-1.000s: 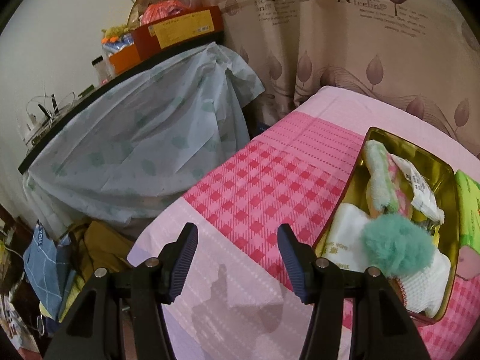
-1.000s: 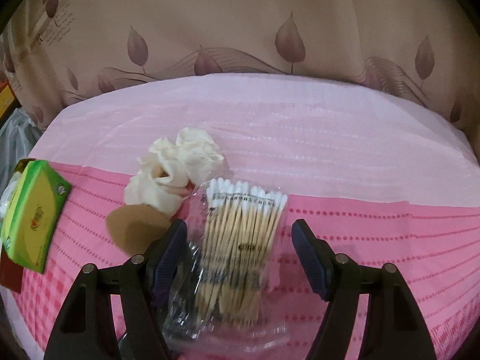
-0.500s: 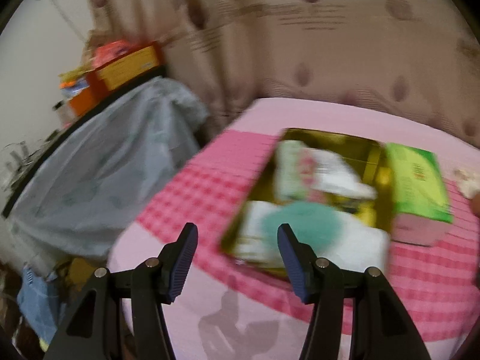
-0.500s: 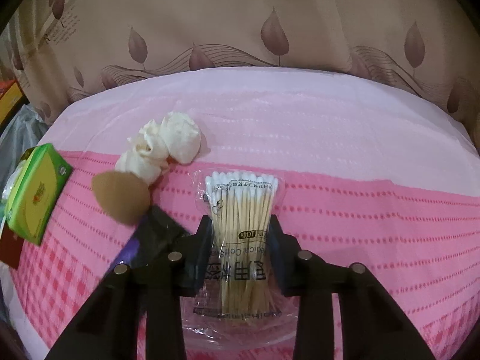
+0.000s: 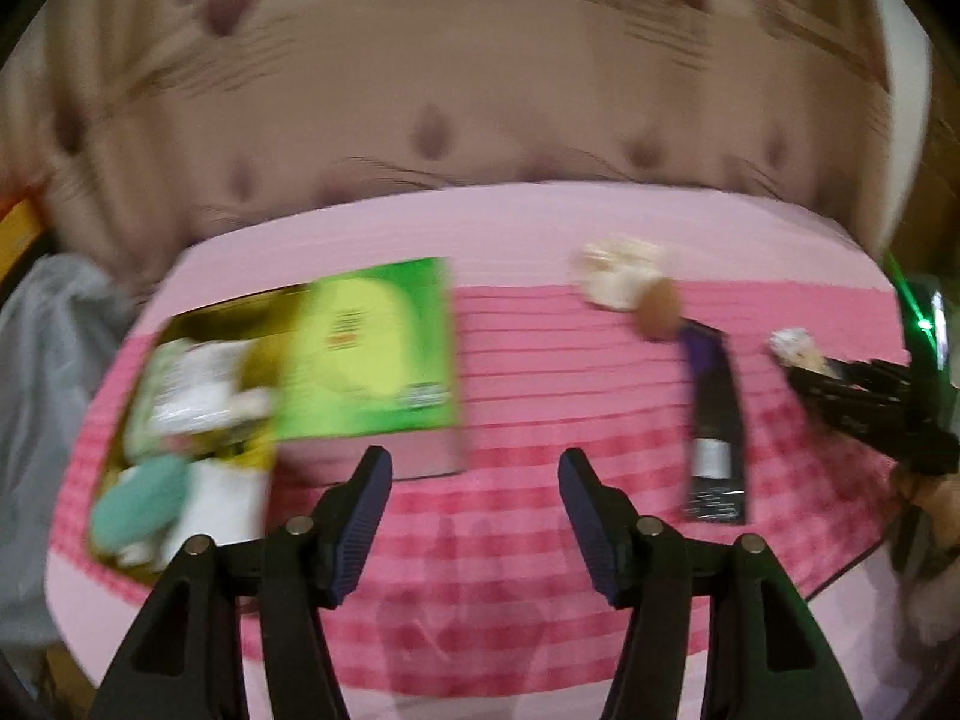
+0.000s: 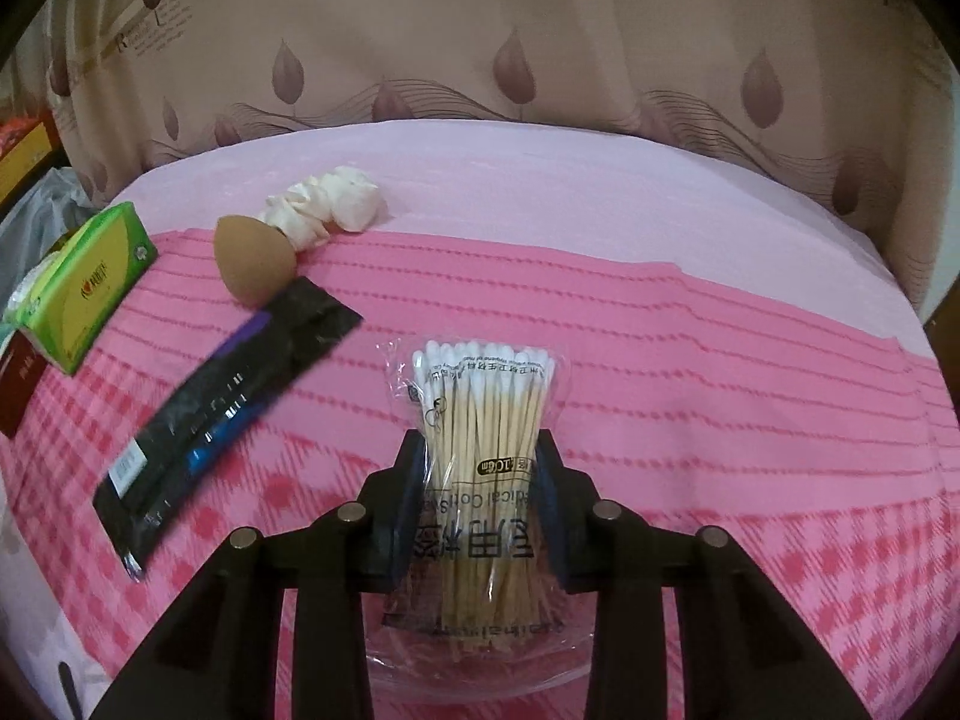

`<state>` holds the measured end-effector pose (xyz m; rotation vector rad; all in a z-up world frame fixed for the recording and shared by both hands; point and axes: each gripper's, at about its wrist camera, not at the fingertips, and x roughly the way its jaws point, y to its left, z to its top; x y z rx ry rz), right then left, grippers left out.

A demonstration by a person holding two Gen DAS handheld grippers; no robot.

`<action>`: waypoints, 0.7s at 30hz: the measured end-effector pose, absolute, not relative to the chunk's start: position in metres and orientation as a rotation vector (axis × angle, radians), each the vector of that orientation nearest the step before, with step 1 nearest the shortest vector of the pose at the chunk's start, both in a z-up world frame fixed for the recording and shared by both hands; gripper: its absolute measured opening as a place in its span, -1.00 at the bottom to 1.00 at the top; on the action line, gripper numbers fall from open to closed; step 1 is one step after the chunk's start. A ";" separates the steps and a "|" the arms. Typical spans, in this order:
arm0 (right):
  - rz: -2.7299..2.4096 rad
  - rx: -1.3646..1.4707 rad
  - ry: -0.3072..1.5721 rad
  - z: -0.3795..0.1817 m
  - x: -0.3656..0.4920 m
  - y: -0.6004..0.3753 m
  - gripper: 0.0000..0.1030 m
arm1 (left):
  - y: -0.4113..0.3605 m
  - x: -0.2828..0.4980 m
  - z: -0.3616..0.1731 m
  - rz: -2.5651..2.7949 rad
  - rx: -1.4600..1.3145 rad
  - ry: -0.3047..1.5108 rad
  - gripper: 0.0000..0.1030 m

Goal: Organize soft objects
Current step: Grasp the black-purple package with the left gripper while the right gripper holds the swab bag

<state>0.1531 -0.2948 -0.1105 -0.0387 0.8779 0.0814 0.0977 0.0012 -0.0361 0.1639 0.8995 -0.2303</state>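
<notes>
The right gripper (image 6: 480, 504) has its pads pinched onto a clear bag of cotton swabs (image 6: 480, 414), gripping it around the middle with the white tips sticking out toward 12 o'clock. I'd say the step here is carrying that bag over to the gold tin (image 5: 198, 324), which in the left wrist view sits at about 9 o'clock, already stuffed with a teal pom-pom (image 5: 141, 498) and some white cloth. The grip is on crinkly plastic, so keep it firm and lift clear before sliding across, or the bag could drag on the pink bedspread (image 6: 660, 360).

The left gripper (image 5: 474, 513) is empty, jaws opening wide over bare cloth.

Stuff in the way: a green tissue box (image 5: 372, 348) sits just beside the tin, maybe overlapping its rim, too blurry to tell. A black packet (image 6: 228, 414) lies at 9 to 10 o'clock from the swabs, with a brown makeup sponge (image 6: 252, 261) touching its far end and a cream scrunchie (image 6: 327, 204) right behind that. Go over them, not through.
</notes>
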 end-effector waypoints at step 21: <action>0.115 0.072 0.857 -0.109 0.147 -0.317 -0.29 | -0.146 0.149 -0.110 -0.470 0.265 1.102 0.19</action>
